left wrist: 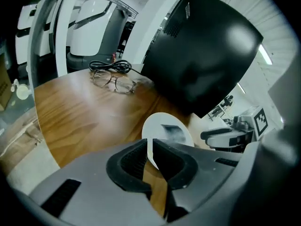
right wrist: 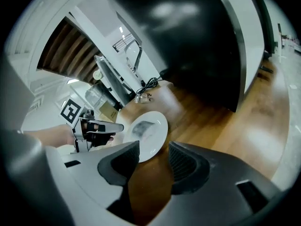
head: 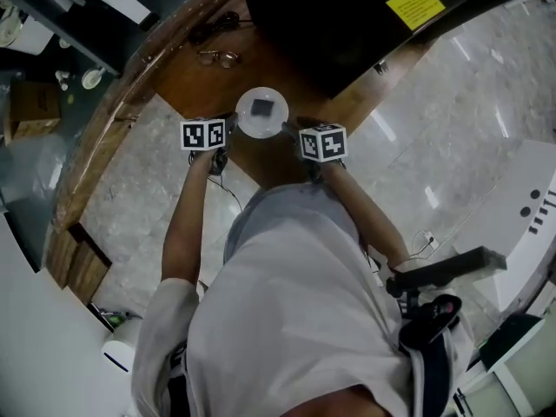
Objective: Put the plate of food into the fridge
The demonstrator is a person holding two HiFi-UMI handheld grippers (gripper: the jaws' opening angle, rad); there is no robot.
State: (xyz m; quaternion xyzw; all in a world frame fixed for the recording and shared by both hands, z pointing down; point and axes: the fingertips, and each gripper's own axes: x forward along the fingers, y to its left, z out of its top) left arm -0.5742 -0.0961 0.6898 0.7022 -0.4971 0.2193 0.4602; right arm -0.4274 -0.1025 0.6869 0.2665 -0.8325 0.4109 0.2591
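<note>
left tongs (left wrist: 150, 147): pinching near rim of white plate (head: 245, 120) | right tongs (right wrist: 153, 150): spread, plate's far rim just ahead, ungripped | plate: between both tongs, dark food (head: 261, 108) on it, at wooden counter (head: 195, 81) edge | eyeglasses (head: 221, 57): beyond left tongs

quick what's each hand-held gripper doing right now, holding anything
Left hand-held gripper: closed on the rim of the plate.
Right hand-held gripper: open, gripping nothing, the plate's rim by its jaws.

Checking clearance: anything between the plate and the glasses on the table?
No, bare wood tabletop between plate and glasses; left gripper view shows it.
</note>
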